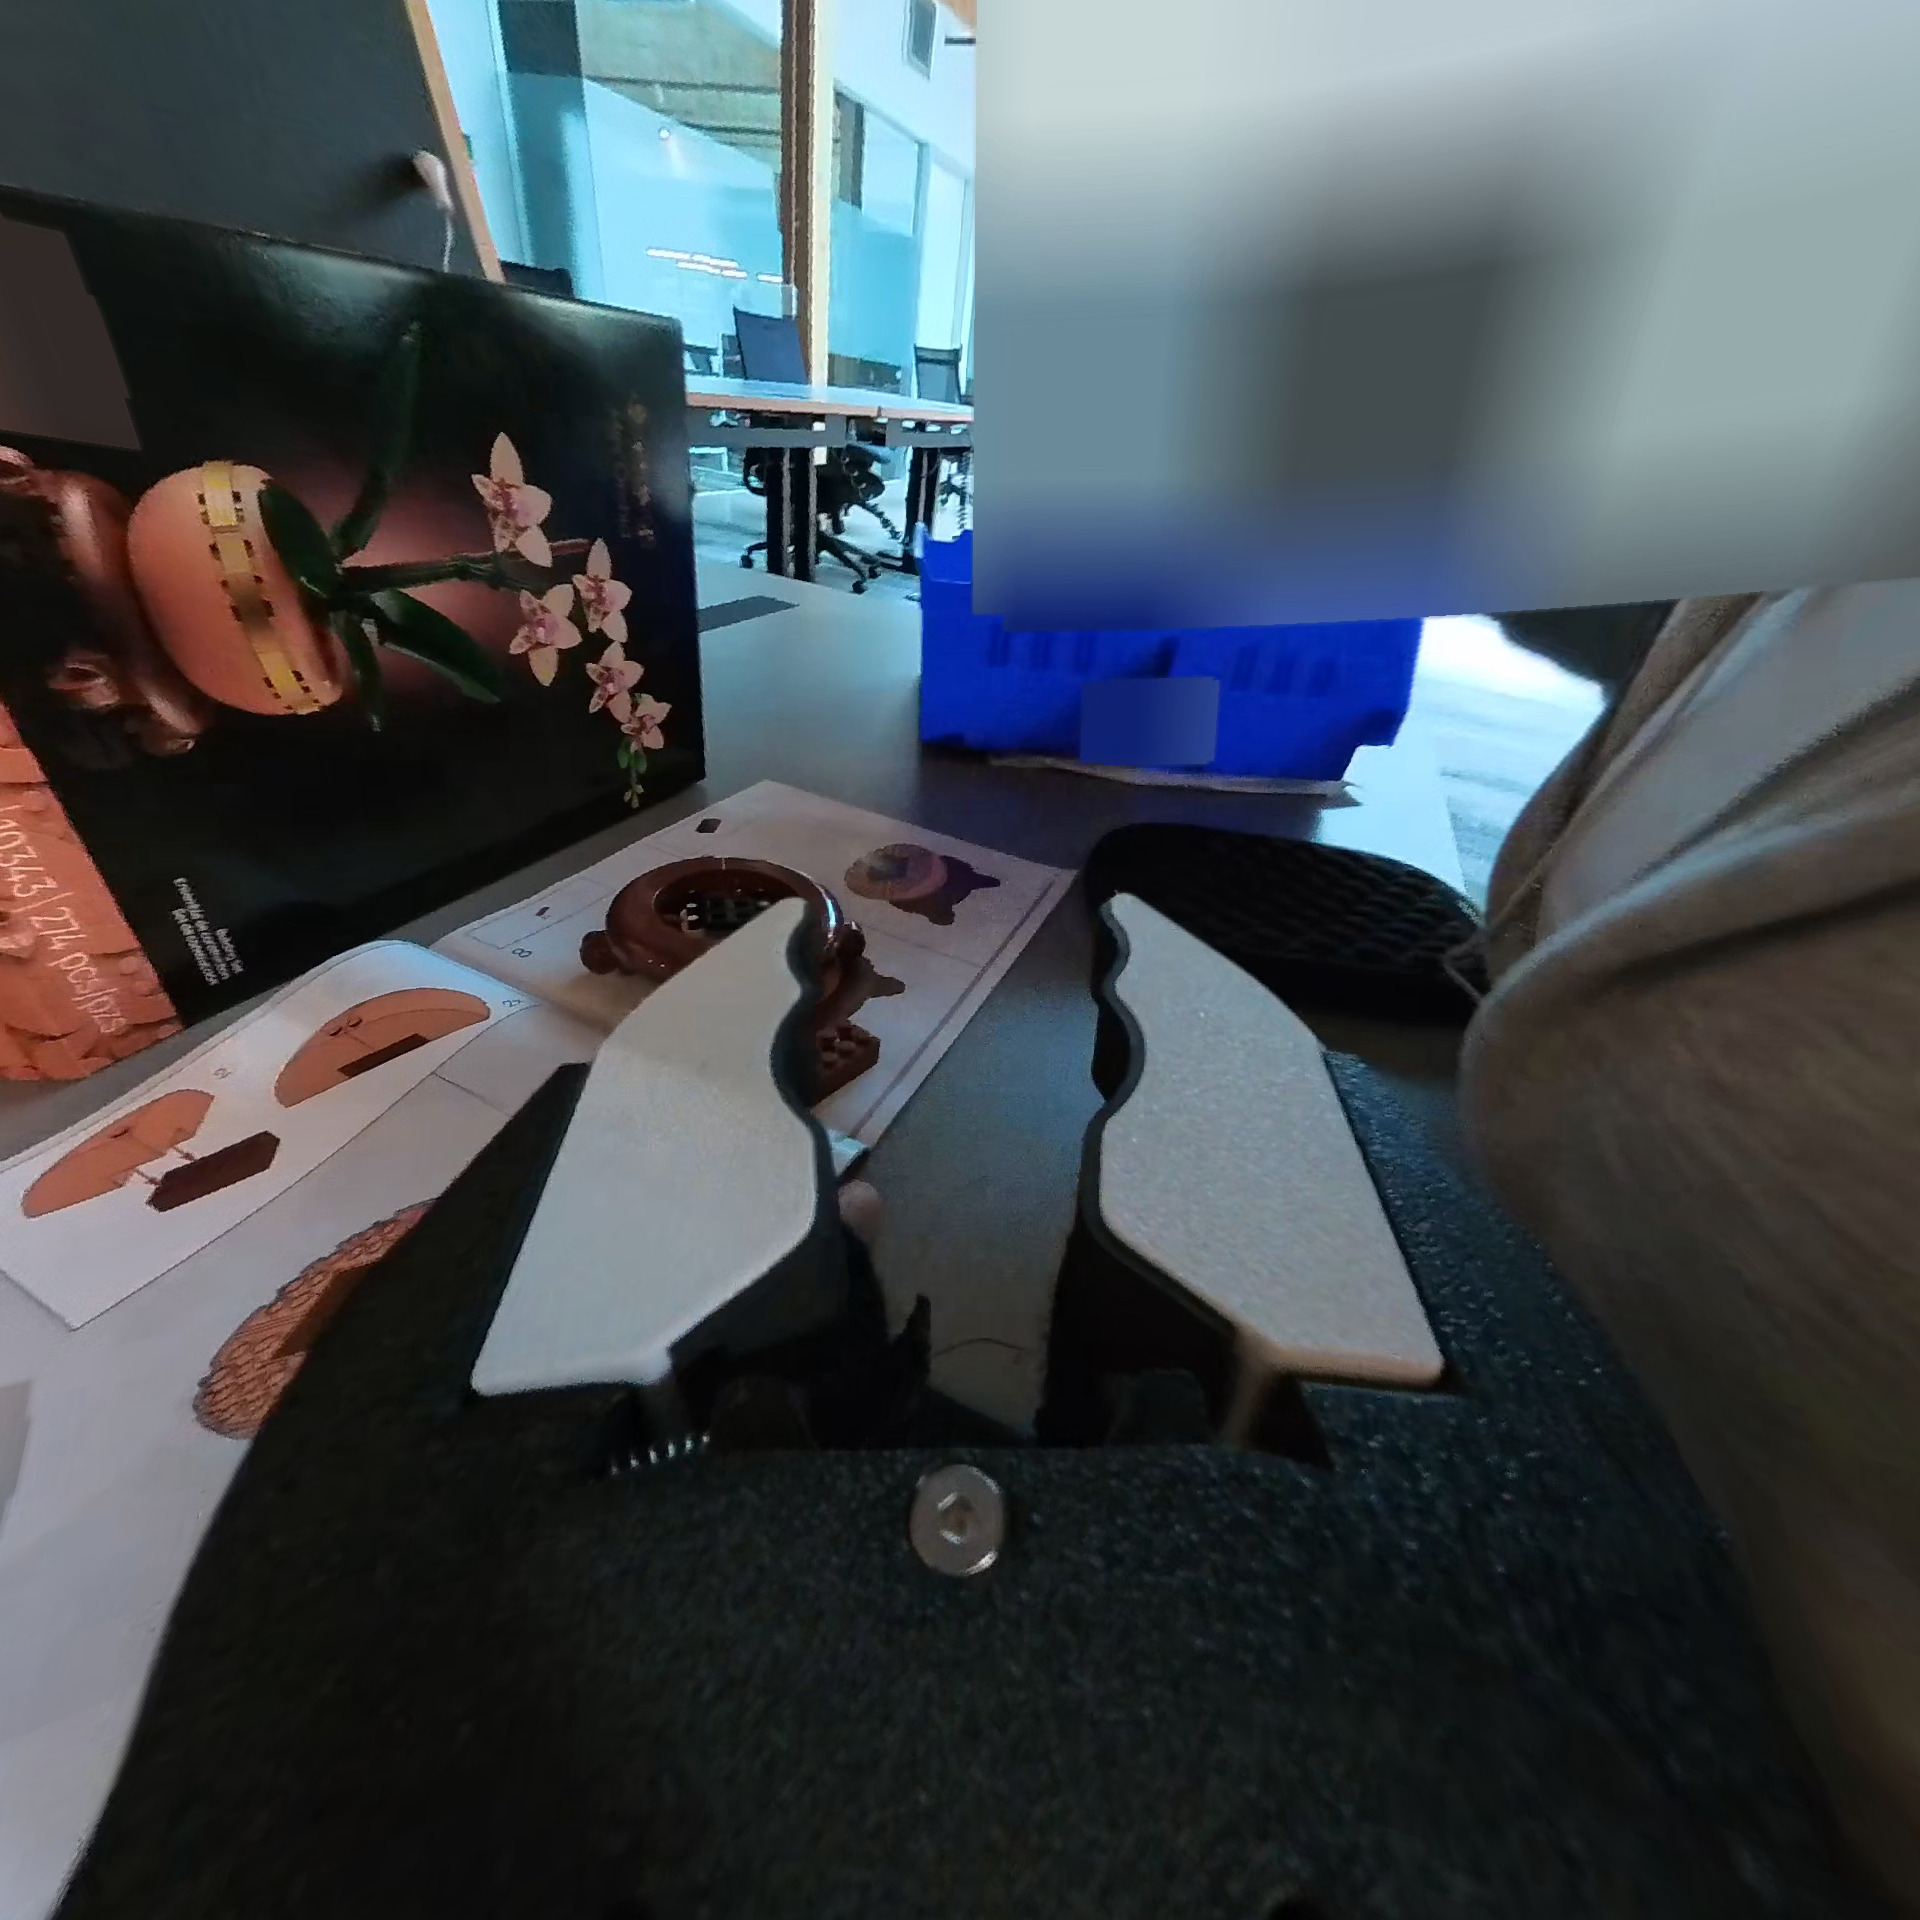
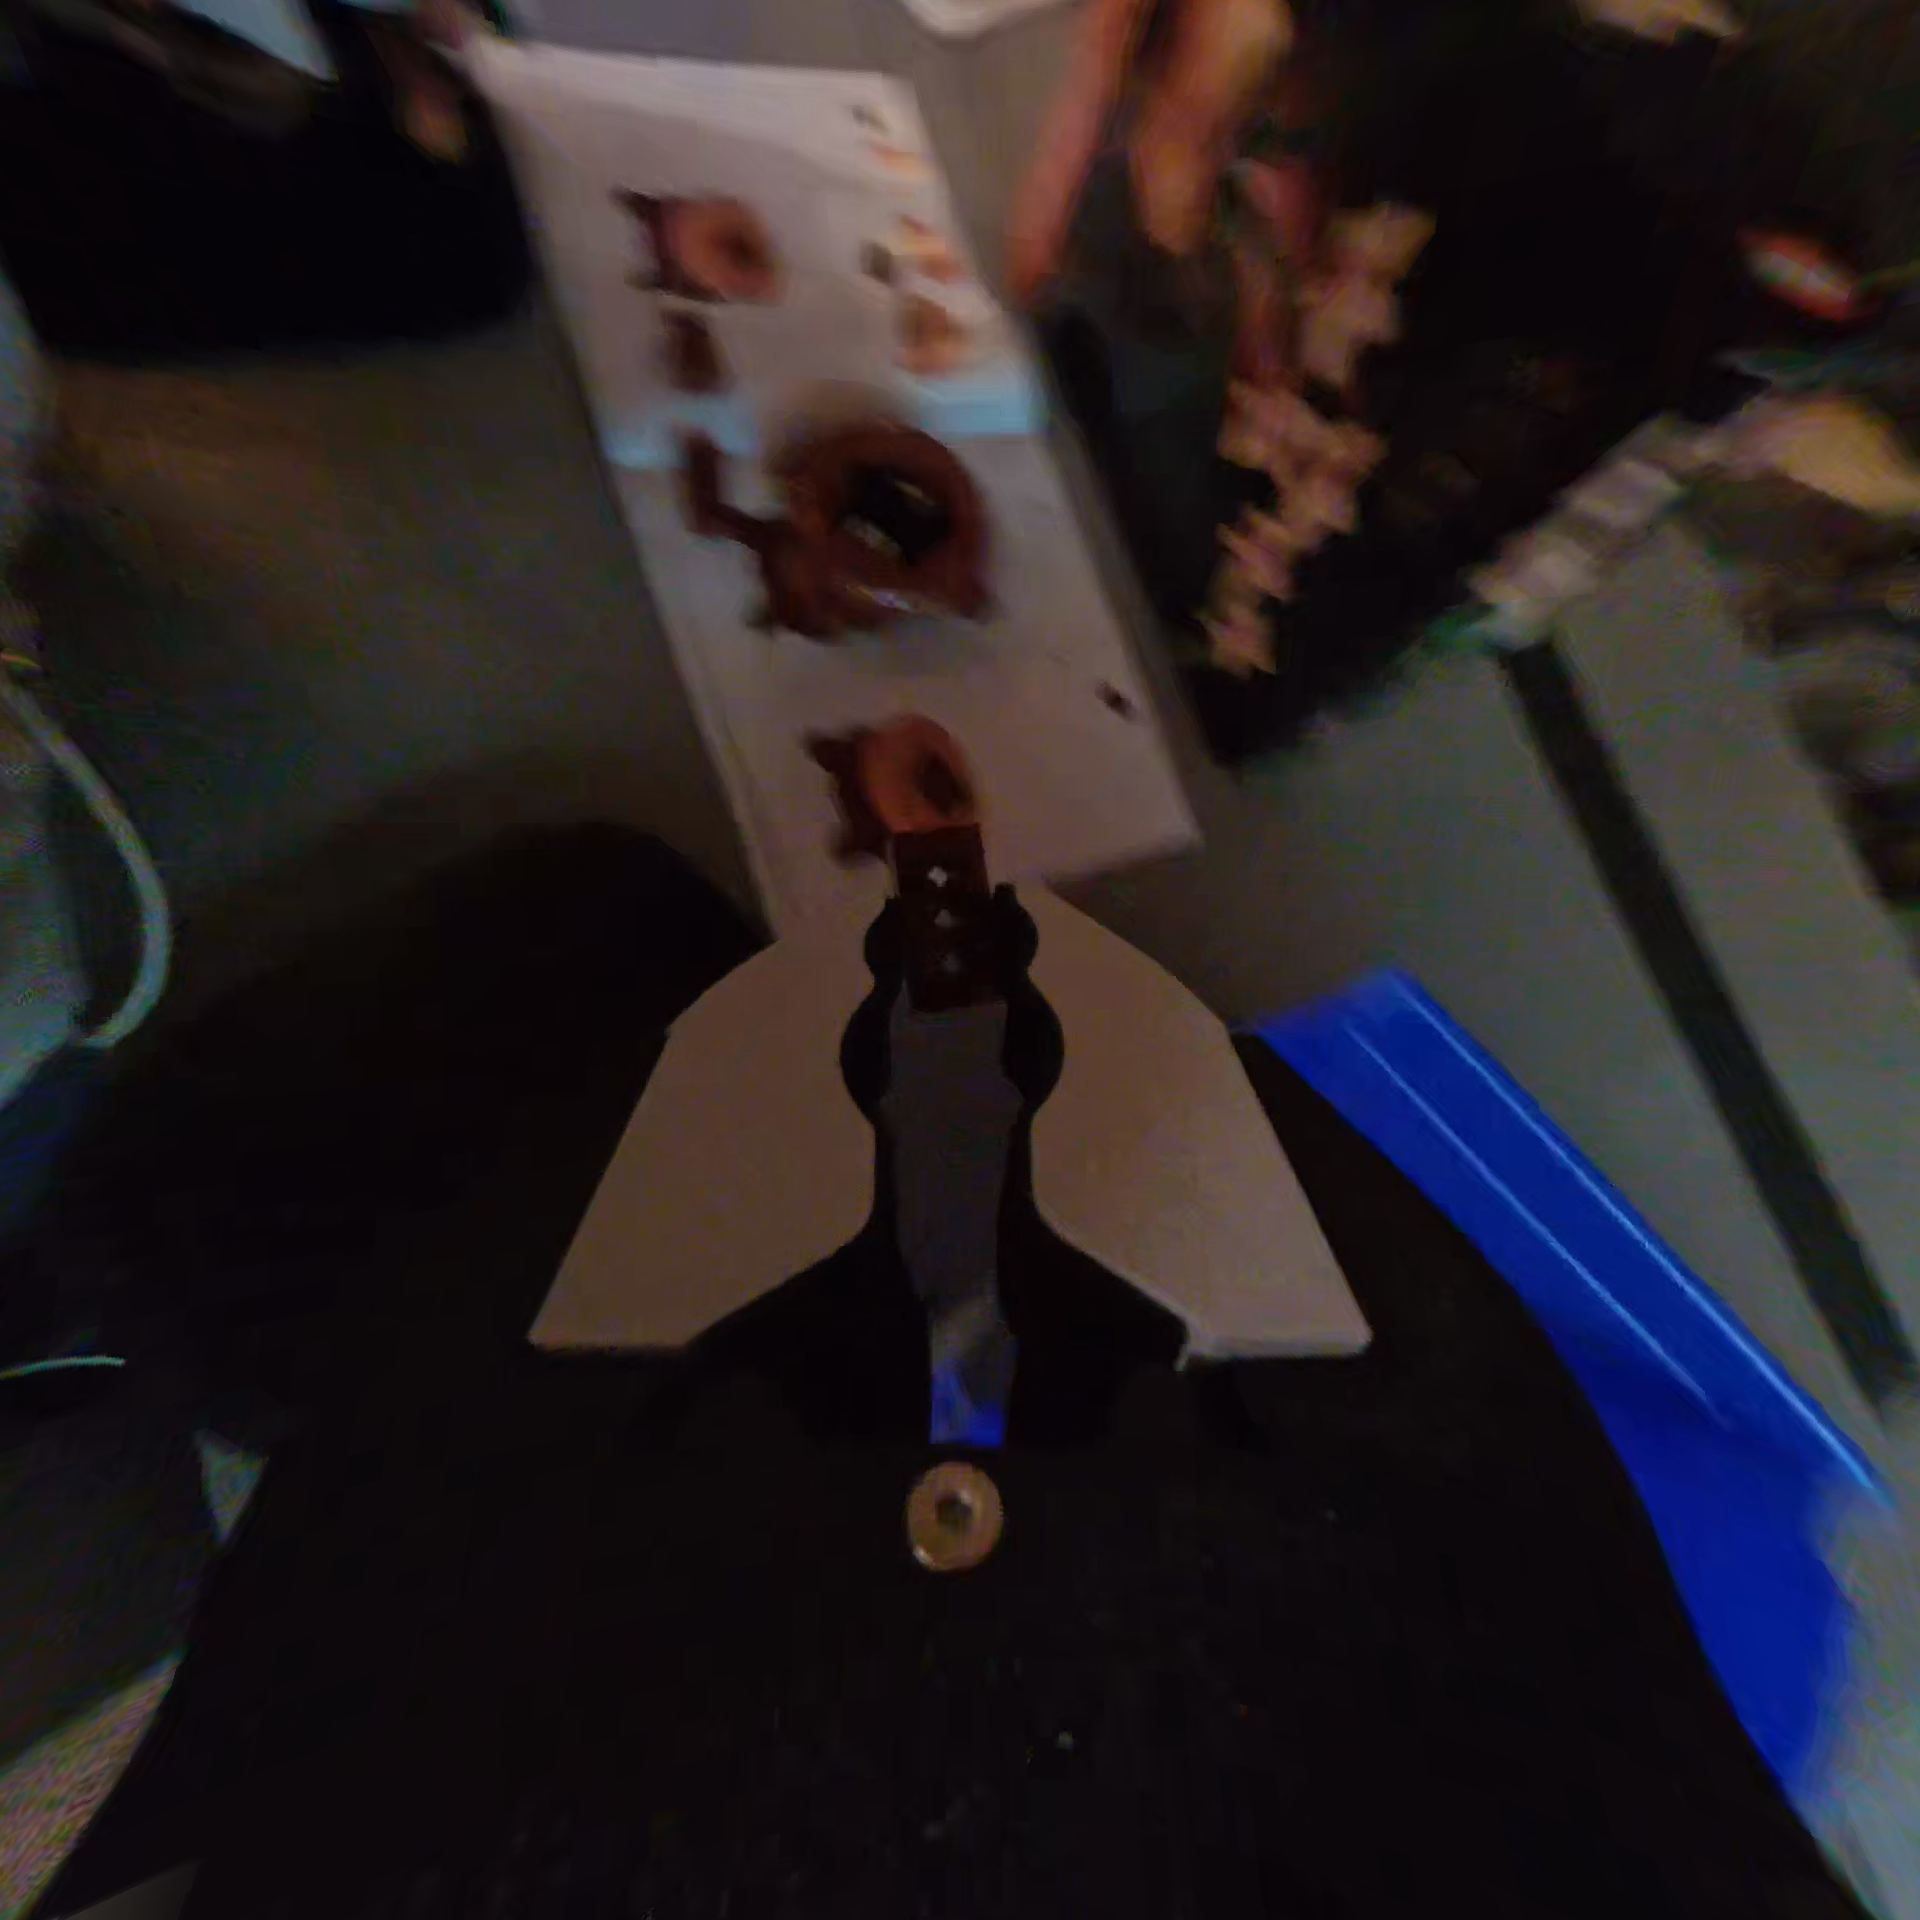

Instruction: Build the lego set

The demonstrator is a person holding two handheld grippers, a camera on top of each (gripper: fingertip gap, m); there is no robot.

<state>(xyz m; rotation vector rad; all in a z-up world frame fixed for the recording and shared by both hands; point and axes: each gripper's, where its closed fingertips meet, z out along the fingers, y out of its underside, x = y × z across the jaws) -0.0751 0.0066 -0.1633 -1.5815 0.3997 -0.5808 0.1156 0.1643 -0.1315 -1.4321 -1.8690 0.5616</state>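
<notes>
In the left wrist view my left gripper [image 1: 956, 914] is open with nothing between its pads. Its left finger [image 1: 727, 1039] stands in front of a dark brown round brick-built ring [image 1: 675, 920] that rests on an open instruction booklet [image 1: 997, 935]. A small dark brown brick [image 1: 847, 1060] lies on the booklet just beside that finger. In the blurred right wrist view my right gripper [image 2: 948, 925] is shut on a small dark brown studded brick [image 2: 940, 904], held above the near end of the booklet [image 2: 1060, 758]. The ring [image 2: 883, 520] lies farther along the page.
A black box with an orchid picture [image 1: 364, 623] stands at the left, and shows in the right wrist view [image 2: 1299, 468]. A blue bin [image 1: 1143, 675] sits behind the booklet [image 2: 1558, 1247]. A black mesh object [image 1: 1299, 914] and a person's grey sleeve [image 1: 1714, 1039] are at the right. There is about 25 centimetres between the tips of the two grippers.
</notes>
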